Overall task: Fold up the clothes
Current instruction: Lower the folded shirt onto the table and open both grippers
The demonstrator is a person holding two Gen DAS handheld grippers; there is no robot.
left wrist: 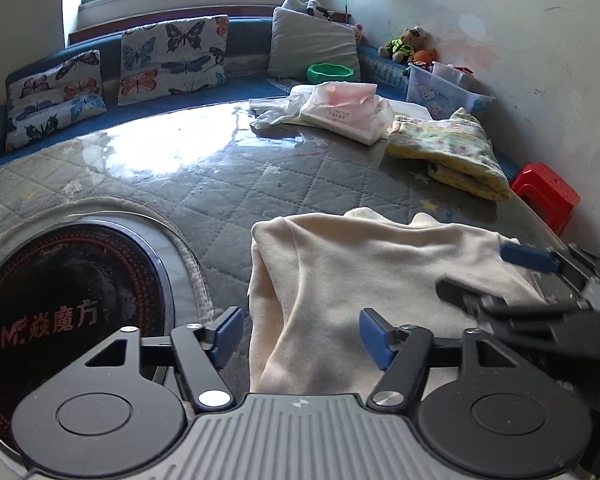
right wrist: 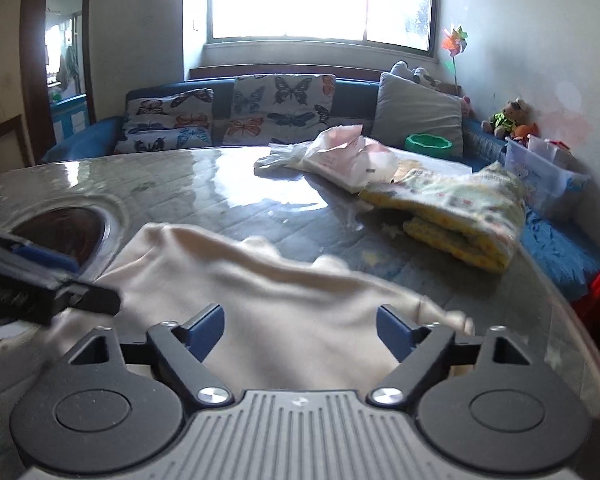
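Observation:
A cream garment (left wrist: 360, 280) lies rumpled on the grey quilted table top (left wrist: 240, 184); it also shows in the right wrist view (right wrist: 284, 300). My left gripper (left wrist: 302, 338) is open above the garment's near left part, its blue pads apart and empty. My right gripper (right wrist: 300, 332) is open over the garment's near edge. It shows at the right of the left wrist view (left wrist: 496, 276), over the garment's right side. The left gripper shows at the left edge of the right wrist view (right wrist: 48, 276).
A folded yellow patterned cloth (left wrist: 452, 152) and a plastic bag with white items (left wrist: 336, 108) lie at the far right of the table. A black round cooktop (left wrist: 60, 312) is set in the table at the left. A red stool (left wrist: 548, 192) stands beside the table's right edge. A blue sofa with cushions (left wrist: 172, 60) runs behind.

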